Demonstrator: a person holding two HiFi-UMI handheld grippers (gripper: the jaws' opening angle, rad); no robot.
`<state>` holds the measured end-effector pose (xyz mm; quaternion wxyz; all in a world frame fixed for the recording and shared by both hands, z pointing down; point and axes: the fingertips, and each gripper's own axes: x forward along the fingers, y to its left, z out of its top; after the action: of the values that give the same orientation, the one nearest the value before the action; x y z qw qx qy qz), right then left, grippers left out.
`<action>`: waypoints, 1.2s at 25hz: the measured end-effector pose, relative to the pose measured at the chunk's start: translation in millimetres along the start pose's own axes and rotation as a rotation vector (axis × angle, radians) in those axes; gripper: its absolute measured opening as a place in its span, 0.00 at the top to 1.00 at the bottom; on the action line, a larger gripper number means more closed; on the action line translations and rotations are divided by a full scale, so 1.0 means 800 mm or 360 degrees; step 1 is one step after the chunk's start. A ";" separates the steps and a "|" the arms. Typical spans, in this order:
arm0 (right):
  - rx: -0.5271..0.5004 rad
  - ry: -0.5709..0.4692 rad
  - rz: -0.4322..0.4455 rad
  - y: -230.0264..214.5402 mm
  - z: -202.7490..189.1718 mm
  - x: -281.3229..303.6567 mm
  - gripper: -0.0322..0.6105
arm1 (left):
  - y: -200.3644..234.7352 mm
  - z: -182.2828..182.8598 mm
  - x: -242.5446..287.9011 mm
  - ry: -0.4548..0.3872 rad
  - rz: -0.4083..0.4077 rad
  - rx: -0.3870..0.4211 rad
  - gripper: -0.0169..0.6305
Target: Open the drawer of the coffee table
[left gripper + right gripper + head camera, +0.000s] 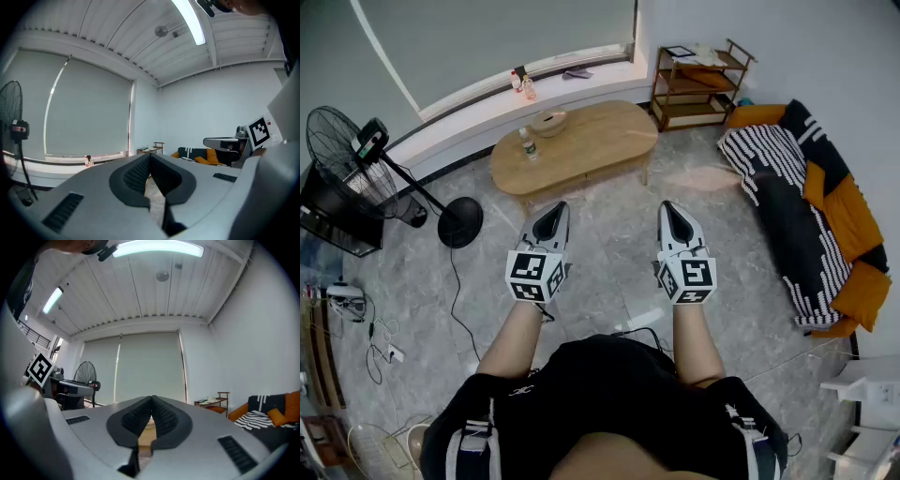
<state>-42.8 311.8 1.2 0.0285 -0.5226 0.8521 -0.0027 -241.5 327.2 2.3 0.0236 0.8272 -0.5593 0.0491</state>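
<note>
Task not begun: the left claw (559, 208) and right claw (669, 208), two in all, are each closed on nothing and held side by side, well short of the one coffee table (623, 157) ahead. Its drawer looks untouched, though no drawer front can be made out from this high angle, so approach, grip and pull all seem left to do. The tabletop (600, 131) carries one bowl (549, 123) and one bottle (527, 143); behind the table two small bottles (522, 84) stand on a sill (478, 101), with one fan (342, 155) to its left and one shelf (698, 84) to its right.
</note>
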 end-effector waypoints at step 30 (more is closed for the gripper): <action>-0.0018 -0.0001 -0.0095 -0.016 0.004 -0.031 0.92 | -0.020 -0.002 -0.023 0.0014 0.0101 0.0136 0.94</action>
<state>-19.7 328.1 -0.4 0.0256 -0.5480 0.8361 0.0012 -233.5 350.4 2.2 -0.0108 0.8091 -0.5825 0.0772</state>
